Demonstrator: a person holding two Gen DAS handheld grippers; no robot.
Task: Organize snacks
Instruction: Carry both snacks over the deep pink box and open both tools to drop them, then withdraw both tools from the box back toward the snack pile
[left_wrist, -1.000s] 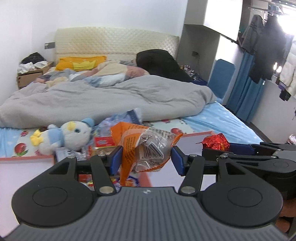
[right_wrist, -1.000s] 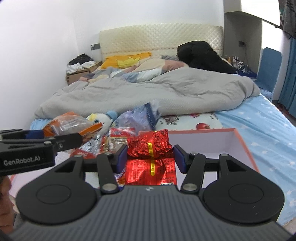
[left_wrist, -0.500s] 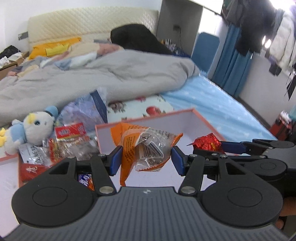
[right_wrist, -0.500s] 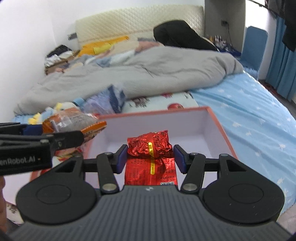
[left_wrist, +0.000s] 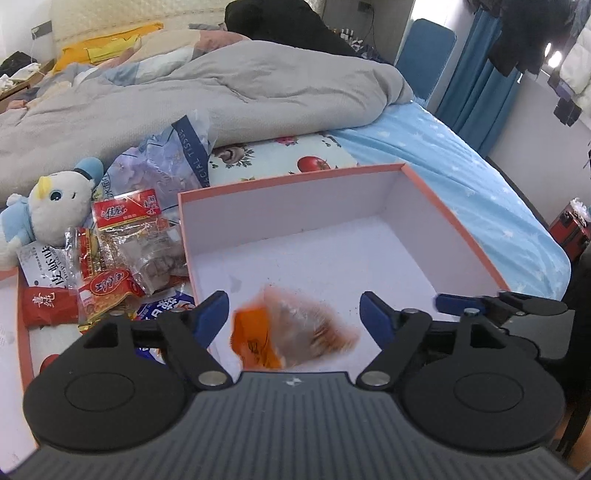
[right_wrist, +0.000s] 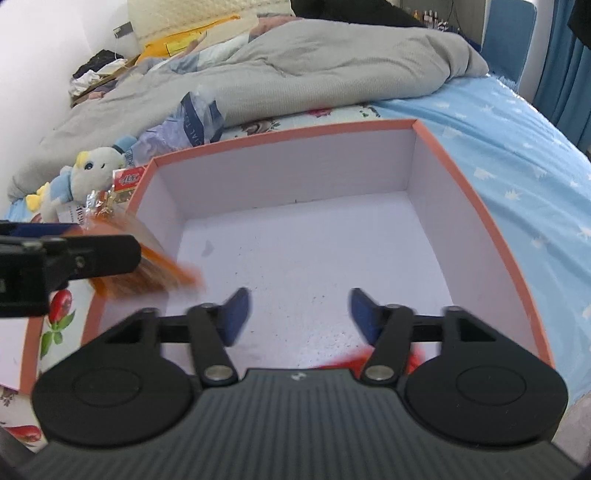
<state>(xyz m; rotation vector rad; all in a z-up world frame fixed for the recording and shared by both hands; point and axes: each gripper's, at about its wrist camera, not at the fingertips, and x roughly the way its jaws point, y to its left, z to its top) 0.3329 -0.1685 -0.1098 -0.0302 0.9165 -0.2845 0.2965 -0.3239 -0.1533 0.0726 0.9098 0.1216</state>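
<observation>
An orange-rimmed white box lies on the bed. My left gripper is open above the box's near left part. An orange and clear snack packet is blurred below it, loose over the box floor; it also shows in the right wrist view. My right gripper is open over the box. A red snack packet shows blurred just behind its right finger, at the box's near edge. Several more snack packets lie in a pile left of the box.
A blue and white plush toy and a tissue pack lie behind the snack pile. A grey duvet covers the bed beyond. The right gripper's fingers show at right in the left wrist view. The blue sheet lies right of the box.
Both grippers moved over the box, tilted down and opened. The orange packet and the red packet have left the jaws and are dropping into the box.
</observation>
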